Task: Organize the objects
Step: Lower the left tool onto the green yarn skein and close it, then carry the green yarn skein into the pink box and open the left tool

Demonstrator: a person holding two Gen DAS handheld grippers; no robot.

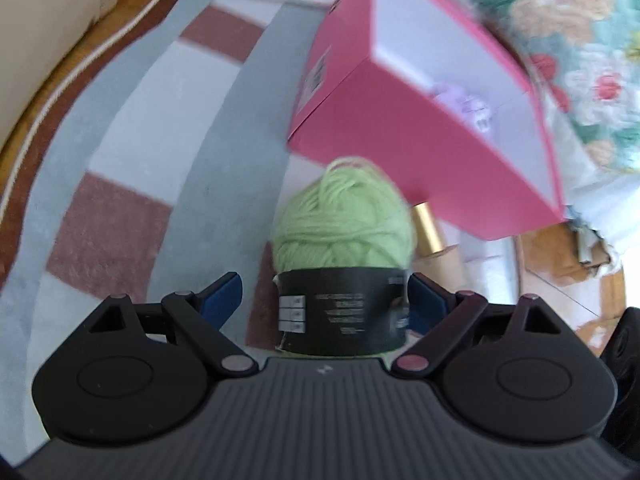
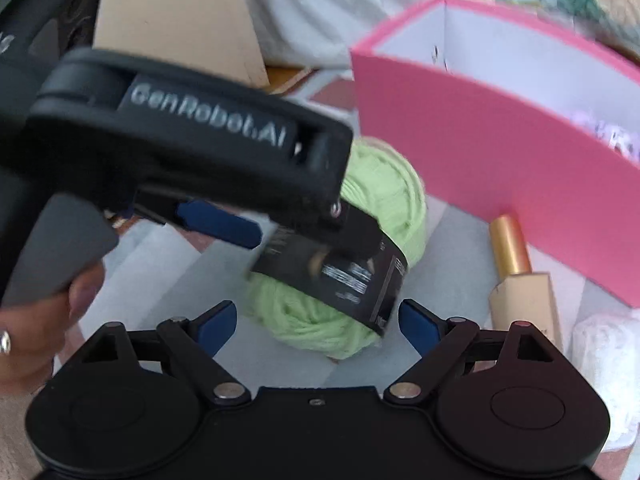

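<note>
Print on the yarn ball's (image 1: 344,220) black label (image 1: 340,312) too blurred to read. Gold-capped tube (image 1: 427,227) half hidden behind yarn and pink box (image 1: 420,152). Lilac item inside the box (image 1: 466,106) smeared, unidentifiable. Left gripper (image 2: 280,236) covers the yarn's upper left in the right wrist view.

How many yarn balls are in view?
1: a green yarn ball on the rug, before the pink box. The box may hide more.

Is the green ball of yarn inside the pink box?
No, the green yarn ball lies on the rug outside the pink box, in front of its wall.
</note>
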